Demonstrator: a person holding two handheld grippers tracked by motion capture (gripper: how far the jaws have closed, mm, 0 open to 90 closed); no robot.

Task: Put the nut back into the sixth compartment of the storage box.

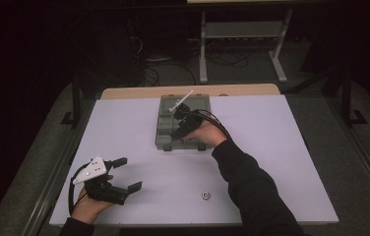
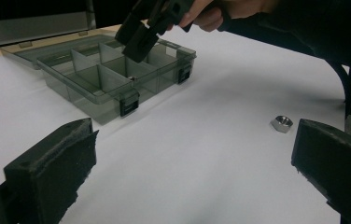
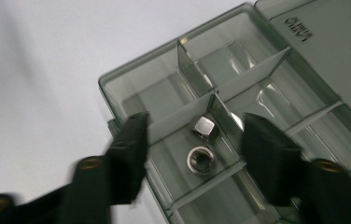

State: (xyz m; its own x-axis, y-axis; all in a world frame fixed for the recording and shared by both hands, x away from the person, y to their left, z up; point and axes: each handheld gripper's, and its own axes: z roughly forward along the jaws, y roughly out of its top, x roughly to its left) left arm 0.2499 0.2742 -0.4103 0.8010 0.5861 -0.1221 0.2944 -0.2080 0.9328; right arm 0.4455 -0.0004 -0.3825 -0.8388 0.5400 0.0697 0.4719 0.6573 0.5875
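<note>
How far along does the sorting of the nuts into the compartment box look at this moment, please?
Done: two nuts lie in one compartment of the open box. In hand: nothing; the right gripper hangs open over that compartment, apparently having just released. Left: one nut sits loose on the table, and the left gripper is open near it.

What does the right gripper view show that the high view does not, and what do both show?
Right gripper view alone: two metal nuts lying in one compartment of the box, between its open jaws, and the dividers in detail.

High view alone: the left gripper, open, at the table's near left, and a loose nut on the table near the front edge.

Both: the grey compartment box with its lid open, the white table, and the right gripper over the box.
</note>
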